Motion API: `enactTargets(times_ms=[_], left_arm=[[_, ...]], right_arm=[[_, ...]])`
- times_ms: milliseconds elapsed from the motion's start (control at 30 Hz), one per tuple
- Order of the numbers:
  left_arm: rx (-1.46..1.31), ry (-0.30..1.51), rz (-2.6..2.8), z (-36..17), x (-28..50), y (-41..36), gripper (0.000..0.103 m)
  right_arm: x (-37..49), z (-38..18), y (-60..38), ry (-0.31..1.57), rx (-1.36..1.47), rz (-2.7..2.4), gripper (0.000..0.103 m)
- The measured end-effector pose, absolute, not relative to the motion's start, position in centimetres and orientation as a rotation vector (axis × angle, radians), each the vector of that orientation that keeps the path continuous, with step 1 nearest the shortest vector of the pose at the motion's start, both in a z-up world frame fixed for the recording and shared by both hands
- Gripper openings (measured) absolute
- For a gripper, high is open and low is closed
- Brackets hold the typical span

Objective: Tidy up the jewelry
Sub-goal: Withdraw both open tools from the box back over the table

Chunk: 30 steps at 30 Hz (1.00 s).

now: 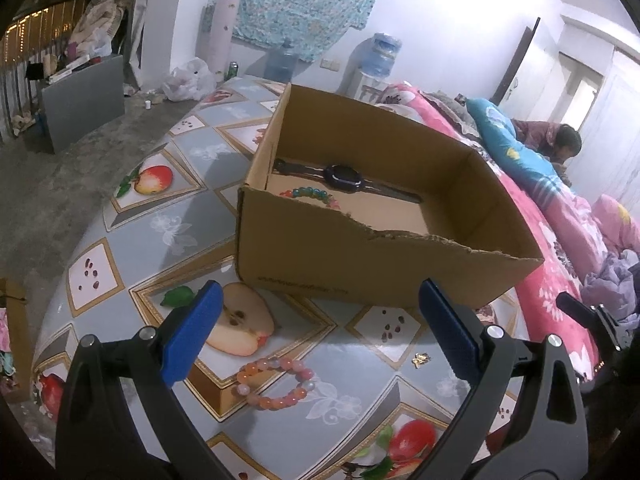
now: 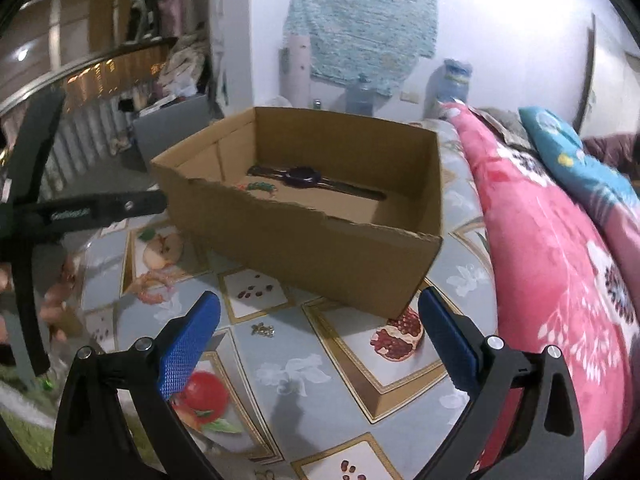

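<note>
Two tongs, left tongs (image 1: pixel 318 332) and right tongs (image 2: pixel 320 336), hang spread and empty over the worktop (image 1: pixel 132 236), where the pink bead bracelet (image 1: pixel 274 382) lies before the cardboard box (image 1: pixel 360 264), probably light, floppy and slippery, best pinched across one strand.

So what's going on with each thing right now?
Box: open, front edge torn.
Watch: lying flat inside the box.
Green bracelet: inside the box.
Pink bracelet: on the table, outside the box.
Gold earring: on the table.
Left tool: open, empty.
Right tool: open, empty.
</note>
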<state>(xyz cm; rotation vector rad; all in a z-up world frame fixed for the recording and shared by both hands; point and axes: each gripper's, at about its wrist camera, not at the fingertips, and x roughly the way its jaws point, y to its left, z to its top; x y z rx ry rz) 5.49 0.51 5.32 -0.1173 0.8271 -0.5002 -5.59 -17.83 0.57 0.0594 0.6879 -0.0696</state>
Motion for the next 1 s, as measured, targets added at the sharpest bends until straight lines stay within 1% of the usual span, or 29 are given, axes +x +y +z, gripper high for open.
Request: enactTargets(times_ms=[133, 367, 533, 700, 1000], left_arm=[[-0.130, 0.828, -0.512, 5.3, 5.5, 0.6, 0.095], [-0.137, 0.819, -0.559, 5.4, 5.3, 0.6, 0.095], [-0.180, 0.885, -0.621, 4.9, 5.7, 0.5, 0.095], [-0.127, 0.886, -0.648, 4.8, 5.1, -0.4, 0.095], [-0.086, 0.902, -0.634, 4.6, 4.7, -1.2, 0.095]], right_arm=[[-5.6, 0.7, -19.3, 0.681, 0.217, -0.036, 0.097], [-5.4, 0.8, -19.4, 0.676, 0.229, -0.074, 0.096], [-4.9, 0.3, -19.8, 0.702, 0.259, -0.064, 0.096], [-4.5, -0.3, -19.4, 0.742, 0.251, -0.048, 0.097], [-4.6, -0.4, -18.8, 0.739, 0.233, -0.029, 0.097]])
